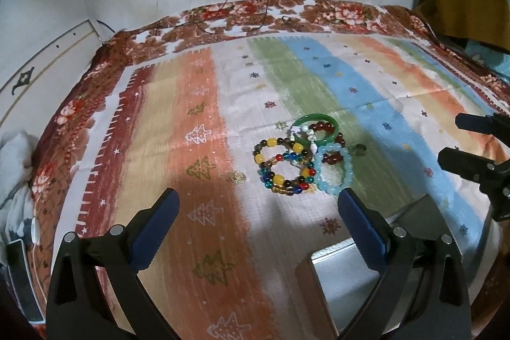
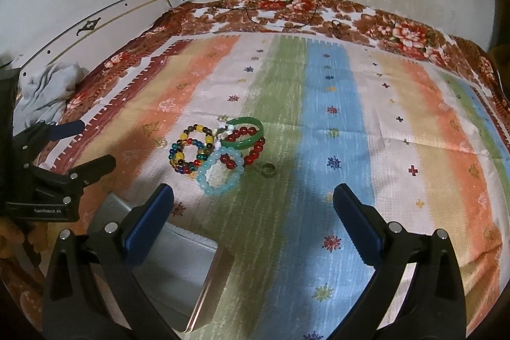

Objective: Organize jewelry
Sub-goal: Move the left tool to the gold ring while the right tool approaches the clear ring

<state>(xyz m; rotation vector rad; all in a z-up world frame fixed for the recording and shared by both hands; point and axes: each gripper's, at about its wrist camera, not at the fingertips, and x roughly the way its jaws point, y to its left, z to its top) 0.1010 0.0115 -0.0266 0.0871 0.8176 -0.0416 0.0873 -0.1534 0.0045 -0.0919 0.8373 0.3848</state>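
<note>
Jewelry sits in one tangled heap near the middle of the striped cloth point(image 2: 334, 91) spread over the floral-bordered bed, well clear of all its edges. Both grippers hover over the near edge, well apart from the heap.

Left gripper point(image 1: 258, 199): jaws wide apart, nothing held. Right gripper point(image 2: 253, 195): jaws wide apart, nothing held.

Heap contents:
- green glossy stone-like bangle point(image 2: 255, 125): rigid, probably heavier than the rest, slick and breakable. Pinch across the rim at its far side, where it's free of beads.
- dark red round-bead bracelet point(image 2: 255, 150): threaded through or under the bangle, can't tell which. Likely elastic, floppy, will drag its neighbours.
- pale blue translucent bead bracelet point(image 2: 220, 177): nearest the grippers, overlapping the red one. Light, limp, smooth beads. Grip one bead on the near arc.
- multicolour glass-bead bracelet with yellow beads point(image 2: 188, 153): looped double, on the heap's left side. Loose and slippery.
- small white bead strand point(image 1: 307, 134): tiny, lies over the bangle, hard to pinch.
- small dull metal ring point(image 2: 267, 169): lies alone just right of the heap. Stiff, low, likely to roll.
- small gold coin-like charm point(image 1: 237, 178): lies alone left of the heap. Flat, hard to lift off cloth.

Open grey metal tin point(image 2: 178, 263) at the near edge, between the grippers, looks like the destination.

Judgement: take the blue bracelet first, since it's outermost and least snagged.
</note>
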